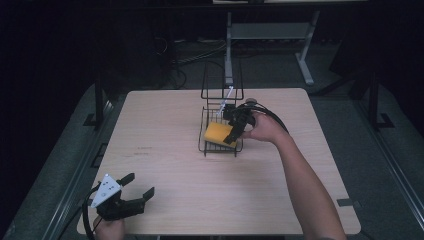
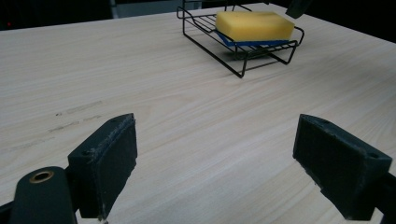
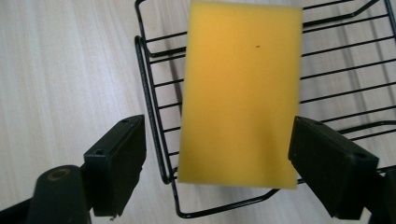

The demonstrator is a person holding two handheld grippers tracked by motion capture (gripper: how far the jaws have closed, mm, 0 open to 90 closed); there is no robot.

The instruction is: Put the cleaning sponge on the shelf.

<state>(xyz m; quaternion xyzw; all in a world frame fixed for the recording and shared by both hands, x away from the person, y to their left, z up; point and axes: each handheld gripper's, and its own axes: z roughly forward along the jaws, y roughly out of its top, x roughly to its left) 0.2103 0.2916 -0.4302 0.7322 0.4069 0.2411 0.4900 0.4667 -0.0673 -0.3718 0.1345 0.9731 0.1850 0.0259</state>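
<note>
While the high view was recorded, the right claw (image 1: pixel 235 131) hung over the black wire rack (image 1: pixel 220 148) just past the desk's (image 1: pixel 165 150) centre, toward 1 o'clock, with the yellow sponge (image 1: pixel 218 134) lying in the rack's lower tray. The right hand (image 1: pixel 265 127) came in from 4 o'clock. That view did not resolve whether the jaws touched the sponge.

The right gripper view settled part of this: jaws stood wide apart, one at 8 o'clock over the rack's rim and bare desk, the other at 4 o'clock over the wires, straddling the sponge's (image 3: pixel 240 93) near end. The right claw (image 3: pixel 217 154) gripped nothing; a gap showed on the left side, while contact on the right side could not be told.

The left gripper view showed what the others did not: a blue layer under the sponge (image 2: pixel 254 24), which sat slightly tilted on the rack (image 2: pixel 238 51) at 1 o'clock, well apart from the left claw (image 2: pixel 215 158).

In the high view the left claw (image 1: pixel 135 192) sat at the desk's 7 o'clock corner, jaws spread wide and empty above the bare desk surface.
</note>
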